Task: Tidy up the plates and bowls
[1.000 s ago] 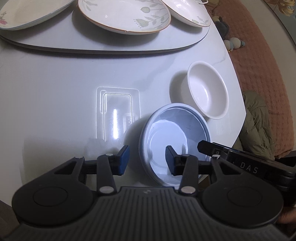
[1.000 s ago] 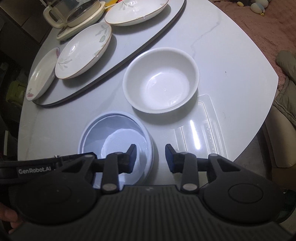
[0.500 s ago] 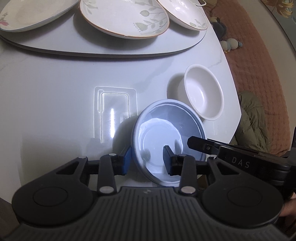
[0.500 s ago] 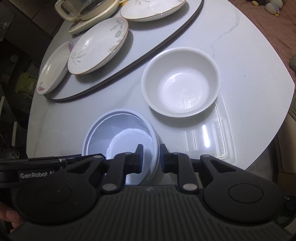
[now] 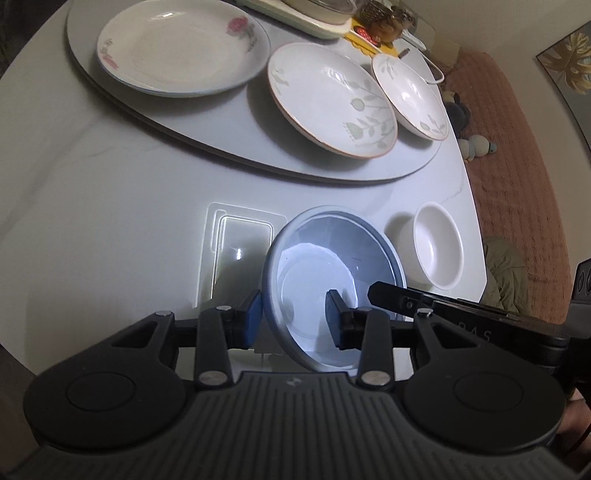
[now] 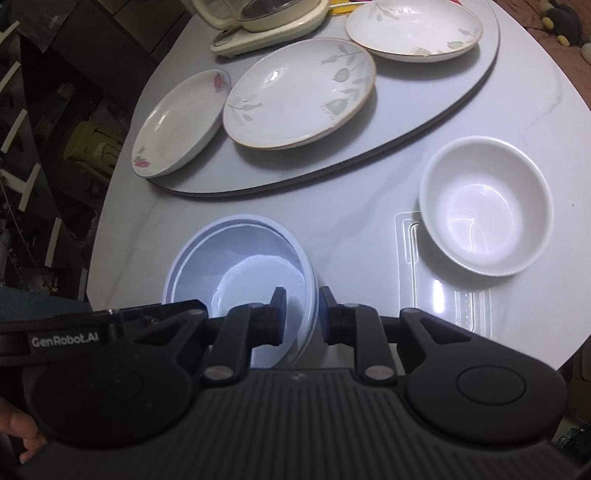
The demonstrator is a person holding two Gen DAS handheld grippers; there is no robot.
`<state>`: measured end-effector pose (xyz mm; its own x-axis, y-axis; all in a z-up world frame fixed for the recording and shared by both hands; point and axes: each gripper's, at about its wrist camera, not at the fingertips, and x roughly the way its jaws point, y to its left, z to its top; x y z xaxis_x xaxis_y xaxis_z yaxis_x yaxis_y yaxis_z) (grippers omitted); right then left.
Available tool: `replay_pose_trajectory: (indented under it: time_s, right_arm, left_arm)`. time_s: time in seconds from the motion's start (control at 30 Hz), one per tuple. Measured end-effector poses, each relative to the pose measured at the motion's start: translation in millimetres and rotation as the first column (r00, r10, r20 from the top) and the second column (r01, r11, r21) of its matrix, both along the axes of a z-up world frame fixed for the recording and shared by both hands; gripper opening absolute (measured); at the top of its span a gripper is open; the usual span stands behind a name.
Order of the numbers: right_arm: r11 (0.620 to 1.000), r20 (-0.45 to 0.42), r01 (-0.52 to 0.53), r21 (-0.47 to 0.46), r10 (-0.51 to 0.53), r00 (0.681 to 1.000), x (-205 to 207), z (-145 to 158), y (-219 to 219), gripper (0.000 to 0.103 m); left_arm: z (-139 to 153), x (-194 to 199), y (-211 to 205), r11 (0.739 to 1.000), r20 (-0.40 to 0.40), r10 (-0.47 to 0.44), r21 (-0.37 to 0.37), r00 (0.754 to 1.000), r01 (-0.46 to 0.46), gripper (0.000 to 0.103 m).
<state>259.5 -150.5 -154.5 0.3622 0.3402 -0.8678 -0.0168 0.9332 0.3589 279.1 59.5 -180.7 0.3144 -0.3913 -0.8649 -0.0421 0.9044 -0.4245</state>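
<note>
A pale blue bowl hangs tilted just above the white table, held from both sides. My left gripper is shut on its left rim, one pad outside and one inside. My right gripper is shut on the opposite rim, and its black finger shows at the bowl's right in the left wrist view. A white bowl stands empty on the table to the right. On a grey turntable behind lie a pink-flower plate and two leaf-patterned plates.
A cream kitchen appliance stands at the back of the turntable. A rectangular reflection of a light shines on the glossy tabletop. The table's rounded edge runs close on the right, with a brown couch beyond it.
Both grippers closed on the blue bowl's rims, and the bowl rose off the table, tilted and moved between them. The plates on the turntable have come further into view.
</note>
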Motion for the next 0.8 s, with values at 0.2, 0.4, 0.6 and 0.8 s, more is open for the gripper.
replay_pose_trajectory:
  time_s: [0.2, 0.4, 0.6, 0.8]
  right_arm:
    - [0.998, 0.007, -0.062, -0.021, 0.062, 0.998, 6.3, -2.4, 39.3, 0.022]
    - [0.997, 0.005, -0.073, -0.038, 0.074, 0.997, 7.5, -10.5, 67.9, 0.022]
    - [0.997, -0.001, -0.061, -0.051, 0.061, 0.998, 8.8, -18.0, 86.3, 0.022]
    - [0.997, -0.014, -0.031, -0.069, 0.031, 0.999, 8.4, -28.8, 94.7, 0.022]
  left_arm:
    - [-2.0, -3.6, 40.9, 0.999, 0.013, 0.053, -0.005, 0.999, -0.053, 0.042]
    - [-12.0, -4.1, 66.8, 0.998, 0.009, 0.057, -0.004, 0.998, -0.057, 0.042]
    - [-15.9, -1.7, 79.0, 1.000, 0.016, 0.023, 0.015, 1.000, -0.023, 0.043]
    - [-30.5, 6.2, 83.4, 1.000, -0.010, -0.005, 0.015, 1.000, 0.005, 0.043]
